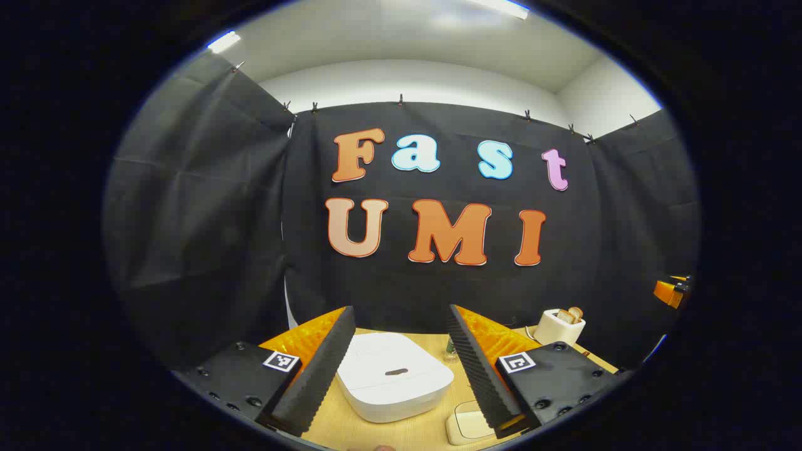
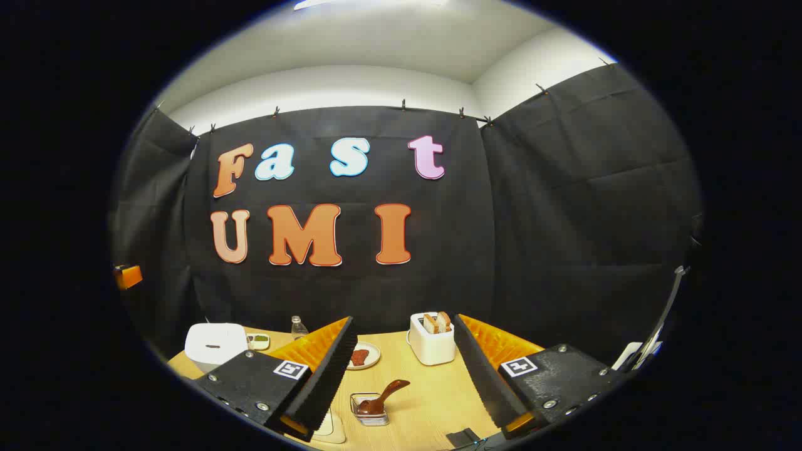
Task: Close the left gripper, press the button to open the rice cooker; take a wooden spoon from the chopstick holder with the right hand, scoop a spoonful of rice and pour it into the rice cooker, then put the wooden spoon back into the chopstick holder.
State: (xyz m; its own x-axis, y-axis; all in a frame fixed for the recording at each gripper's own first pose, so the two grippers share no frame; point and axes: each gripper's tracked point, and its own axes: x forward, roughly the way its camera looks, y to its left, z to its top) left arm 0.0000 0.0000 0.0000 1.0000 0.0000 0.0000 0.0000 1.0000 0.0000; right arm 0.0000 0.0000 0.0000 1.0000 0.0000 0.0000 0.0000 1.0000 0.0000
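Hovering wide open, the left gripper [image 1: 401, 369] is held above the closed rice cooker [image 1: 395, 382] near the table's [image 1: 401, 432] left edge, its lid button not yet pressed, so the fingers must be brought together first. The right gripper [image 2: 401, 376] is likewise kept spread, aimed at the wooden spoon [image 2: 383, 396] resting in the small chopstick holder [image 2: 369, 410] mid-table, with bread seen in the toaster [image 2: 432, 341] toward the far edge

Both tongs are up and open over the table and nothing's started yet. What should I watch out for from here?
1. The left tongs stand open around the white rice cooker; if they are not closed first, the fingers may straddle its button.
2. The wooden spoon leans in a small holder that might tip when it is pulled out.
3. The toaster stands near the right tongs, so a swing may clip it.
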